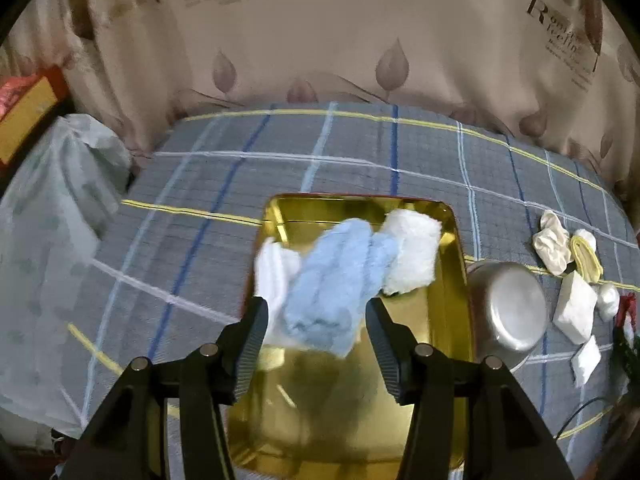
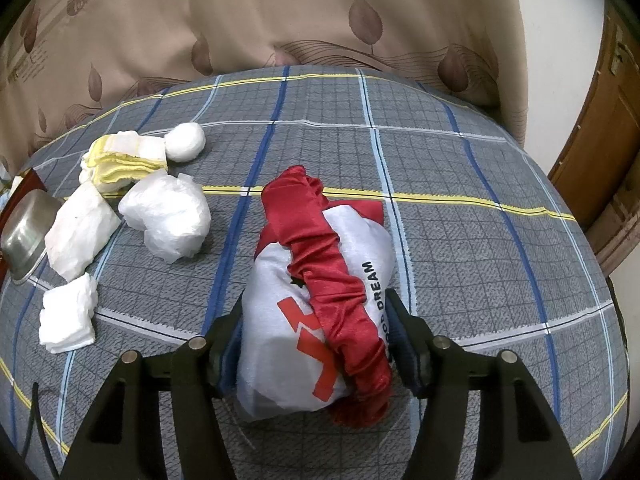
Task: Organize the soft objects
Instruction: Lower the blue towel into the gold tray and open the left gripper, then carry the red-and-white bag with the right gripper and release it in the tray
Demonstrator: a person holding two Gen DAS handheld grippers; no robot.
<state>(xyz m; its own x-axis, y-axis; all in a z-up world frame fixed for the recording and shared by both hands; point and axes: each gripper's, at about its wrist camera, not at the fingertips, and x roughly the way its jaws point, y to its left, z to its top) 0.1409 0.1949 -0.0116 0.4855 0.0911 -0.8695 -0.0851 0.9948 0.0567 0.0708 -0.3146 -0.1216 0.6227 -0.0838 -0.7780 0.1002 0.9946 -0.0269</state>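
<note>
The left gripper [image 1: 316, 320] is wide apart, with the blue fluffy cloth [image 1: 332, 284] between its fingers but not squeezed. It sits over the gold tray [image 1: 452, 280], beside a white fluffy cloth [image 1: 412, 256]. The right gripper [image 2: 316, 336] hugs the red and white bag [image 2: 316, 312] (soft and squashy). Lift it slowly to the tray. The metal bowl [image 1: 508, 308] lies tipped.

the bed sheet [image 2: 460, 240] is grey with blue, white and yellow lines in big squares. the tray [image 1: 448, 320] is shiny gold. in it lie a light blue fluffy cloth [image 1: 332, 292] and a white fluffy cloth [image 1: 412, 256]. the bag [image 2: 280, 312] is white and red with black letters. the bowl [image 1: 512, 308] is silver. the curtain [image 2: 280, 12] is tan with brown leaves.
</note>
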